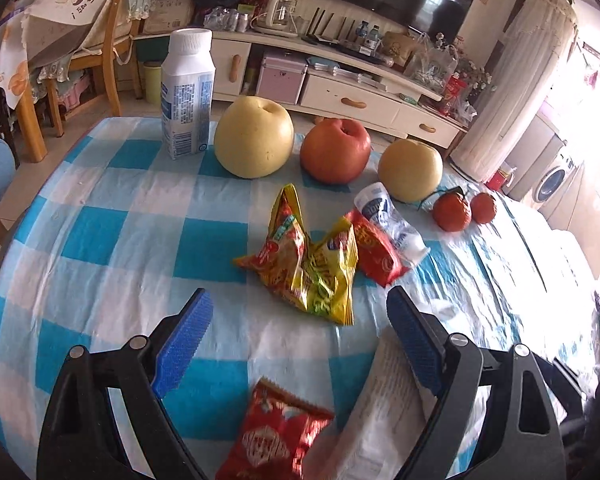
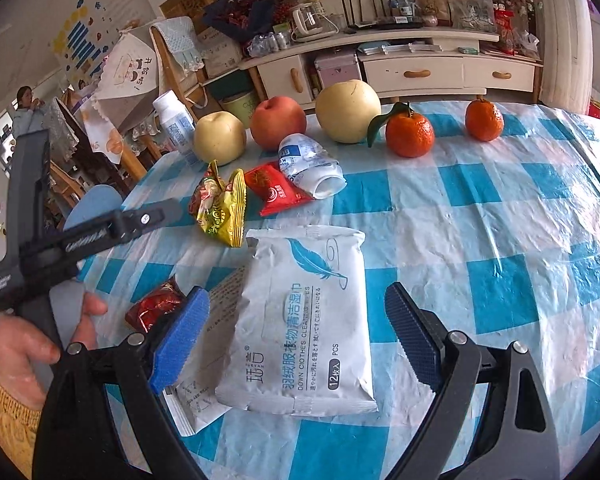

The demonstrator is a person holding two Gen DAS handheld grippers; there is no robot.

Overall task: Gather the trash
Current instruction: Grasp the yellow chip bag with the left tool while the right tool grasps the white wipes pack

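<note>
Daylight floods in at three o'clock, blowing out my left view's window (image 1: 592, 92). Fisheye edges bend, dark corners; near wrappers (image 1: 276, 436) blur.

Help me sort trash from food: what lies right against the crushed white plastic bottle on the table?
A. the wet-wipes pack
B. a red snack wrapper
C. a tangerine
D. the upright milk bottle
B: the red snack wrapper touches the crushed bottle; the others sit apart.

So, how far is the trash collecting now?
Nothing looks collected yet. Both grippers, left and right, are open and empty. The yellow wrapper, red wrapper, crushed bottle, small red packet and wipes pack all lie on the table.
</note>
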